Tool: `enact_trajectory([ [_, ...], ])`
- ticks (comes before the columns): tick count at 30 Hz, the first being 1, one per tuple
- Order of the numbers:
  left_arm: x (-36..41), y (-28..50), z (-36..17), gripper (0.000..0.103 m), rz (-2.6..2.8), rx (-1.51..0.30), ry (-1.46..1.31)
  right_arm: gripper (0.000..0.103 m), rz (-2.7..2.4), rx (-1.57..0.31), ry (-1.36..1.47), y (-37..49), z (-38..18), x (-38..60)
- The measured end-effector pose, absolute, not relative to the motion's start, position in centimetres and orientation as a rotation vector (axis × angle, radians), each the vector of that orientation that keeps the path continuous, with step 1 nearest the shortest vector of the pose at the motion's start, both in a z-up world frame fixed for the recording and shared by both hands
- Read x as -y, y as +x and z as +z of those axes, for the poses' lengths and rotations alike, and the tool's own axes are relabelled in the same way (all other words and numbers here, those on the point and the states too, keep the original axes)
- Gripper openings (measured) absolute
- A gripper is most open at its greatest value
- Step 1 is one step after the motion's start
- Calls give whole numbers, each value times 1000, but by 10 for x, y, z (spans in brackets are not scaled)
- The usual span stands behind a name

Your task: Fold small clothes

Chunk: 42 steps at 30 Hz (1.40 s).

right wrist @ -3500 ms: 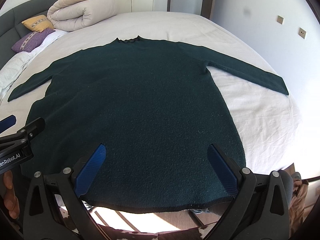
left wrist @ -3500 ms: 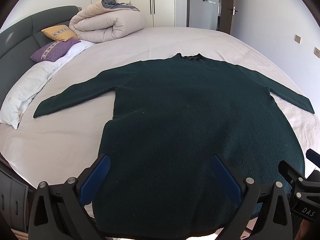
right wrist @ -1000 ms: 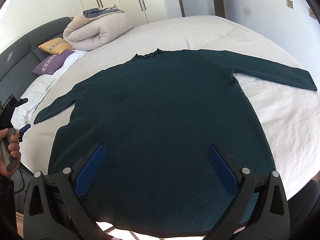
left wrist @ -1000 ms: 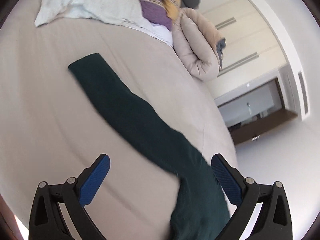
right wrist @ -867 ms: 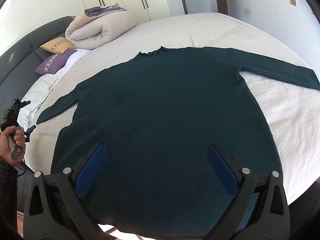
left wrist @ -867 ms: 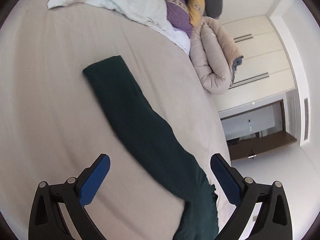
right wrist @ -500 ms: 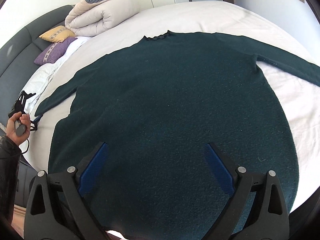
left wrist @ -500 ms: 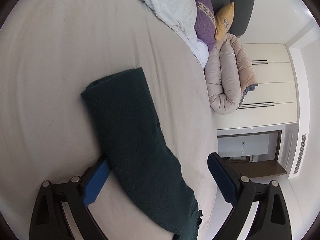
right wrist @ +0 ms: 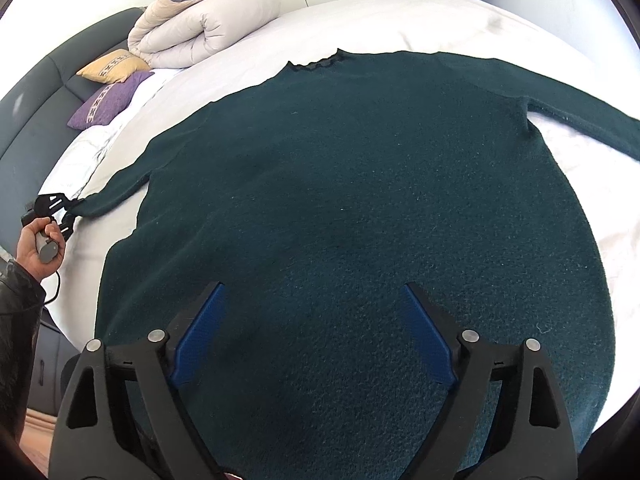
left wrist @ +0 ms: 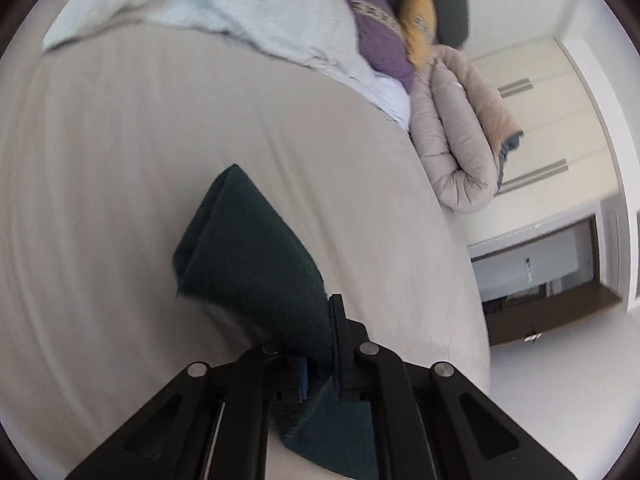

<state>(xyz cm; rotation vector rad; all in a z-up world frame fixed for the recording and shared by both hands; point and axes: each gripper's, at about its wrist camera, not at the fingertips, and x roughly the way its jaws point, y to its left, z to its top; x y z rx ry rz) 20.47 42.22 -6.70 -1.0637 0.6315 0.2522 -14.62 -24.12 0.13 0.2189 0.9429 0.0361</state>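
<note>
A dark green sweater (right wrist: pixel 360 208) lies flat on the white bed, neck away from me, sleeves spread out. My left gripper (left wrist: pixel 320 344) is shut on the end of the sweater's left sleeve (left wrist: pixel 248 248), whose cuff sticks out beyond the jaws, slightly lifted off the sheet. In the right wrist view the left gripper (right wrist: pixel 56 208) shows at the far left on the sleeve end. My right gripper (right wrist: pixel 316 336) is open and empty, hovering above the sweater's lower body near the hem.
A rolled beige duvet (right wrist: pixel 204 28), a yellow cushion (right wrist: pixel 112 66) and a purple cushion (right wrist: pixel 104 100) lie at the head of the bed by the grey headboard (right wrist: pixel 24 120). A white pillow (left wrist: pixel 200 4) lies near the sleeve. Wardrobes and a door stand behind.
My left gripper moved in over the left sleeve end and closed on it; it was open half a second ago. My right gripper drifted slightly forward over the sweater.
</note>
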Motion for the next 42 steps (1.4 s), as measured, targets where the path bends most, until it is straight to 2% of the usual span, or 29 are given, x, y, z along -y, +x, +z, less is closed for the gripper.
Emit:
enact_trajectory([
  [4,-335,241,-4,7,134,-646,-717,83,31,-944,265,-144,-1,256],
  [7,-221,259,25,7,8,-679,-351,83,16,-937,321,-137,-2,273],
  [11,-79,247,-7,7,-123,-743,90,83,-4,-915,397,-121,0,300],
  [14,-21,229,-54,7,-127,-771,360,83,19,-910,474,-102,3,322],
  [16,-8,219,-76,7,-108,-782,463,83,54,-914,531,-85,5,334],
  [20,-21,213,-84,8,-95,-776,471,83,171,-955,662,-36,1,344],
  [27,-12,206,-78,8,-86,-726,425,64,481,-1091,938,78,-35,282],
  [33,-19,203,-75,9,-85,-710,363,62,484,-1211,1054,140,-76,231],
  [35,-19,204,-76,11,-81,-712,358,53,492,-1212,1057,154,-79,222],
  [36,-19,204,-76,11,-80,-712,358,43,493,-1213,1047,161,-81,216],
  [37,-19,204,-76,12,-77,-711,358,29,498,-1216,1033,168,-83,211],
  [38,-19,204,-75,13,-76,-709,354,25,500,-1224,1010,175,-84,207],
  [39,-21,203,-73,21,-76,-707,344,21,496,-1230,985,180,-82,205],
  [40,-24,203,-70,37,-72,-703,325,14,492,-1230,957,184,-81,202],
  [41,-29,201,-66,46,-70,-702,294,12,493,-1226,935,183,-81,199],
  [42,-34,200,-62,60,-73,-699,258,9,491,-1218,917,186,-78,200],
])
